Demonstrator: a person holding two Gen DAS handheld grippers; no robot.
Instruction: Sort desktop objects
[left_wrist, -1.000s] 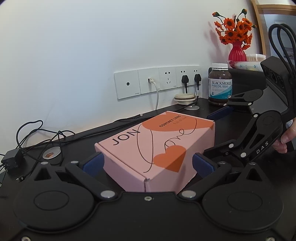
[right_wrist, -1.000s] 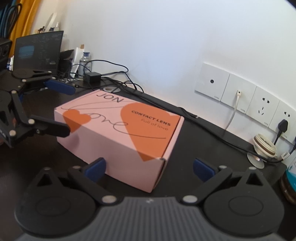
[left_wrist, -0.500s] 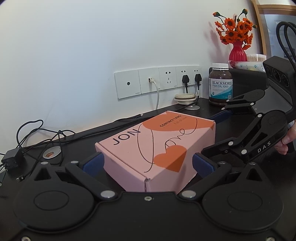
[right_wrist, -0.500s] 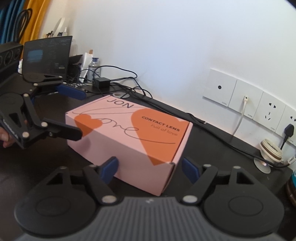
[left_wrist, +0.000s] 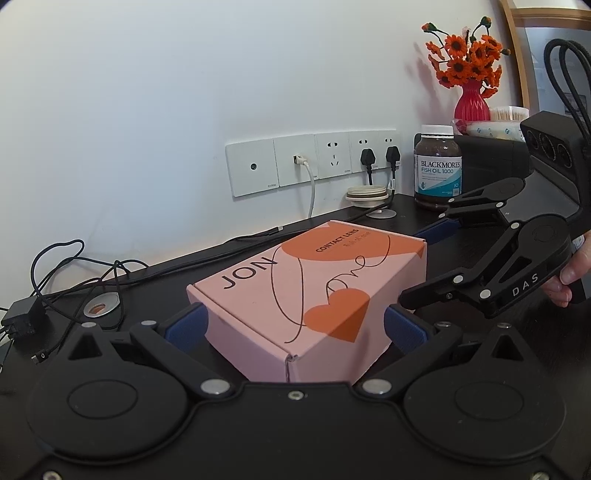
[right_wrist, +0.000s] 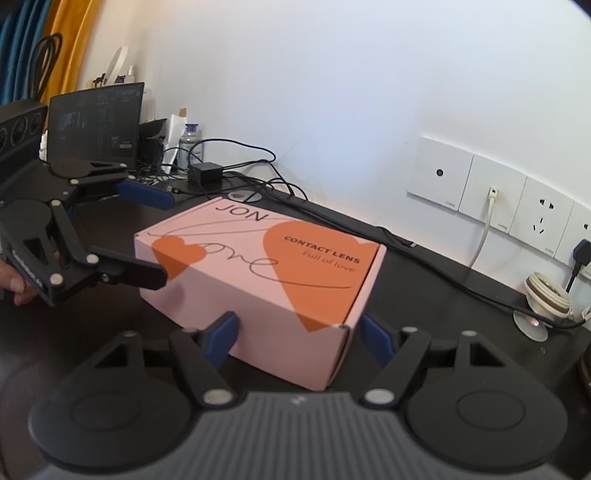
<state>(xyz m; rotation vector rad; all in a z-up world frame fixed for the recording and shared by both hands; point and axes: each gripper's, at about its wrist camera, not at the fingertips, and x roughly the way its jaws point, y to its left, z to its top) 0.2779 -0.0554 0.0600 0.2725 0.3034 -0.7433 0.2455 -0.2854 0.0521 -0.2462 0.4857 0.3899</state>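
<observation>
A pink box (left_wrist: 310, 295) printed with orange hearts and "CONTACT LENS" lies flat on the dark desk (left_wrist: 480, 325) at the centre of both views; the left gripper (left_wrist: 295, 326) stands wide open with a near corner of the box between its blue pads (left_wrist: 184, 326), the left pad just beside the box wall, though contact cannot be told. In the right wrist view the right gripper (right_wrist: 299, 338) is likewise spread open astride another corner, gripping nothing; a fish oil bottle (left_wrist: 438, 166) and a red vase (left_wrist: 468, 105) of orange flowers stand at the upper right of the left view, well apart from the box.
</observation>
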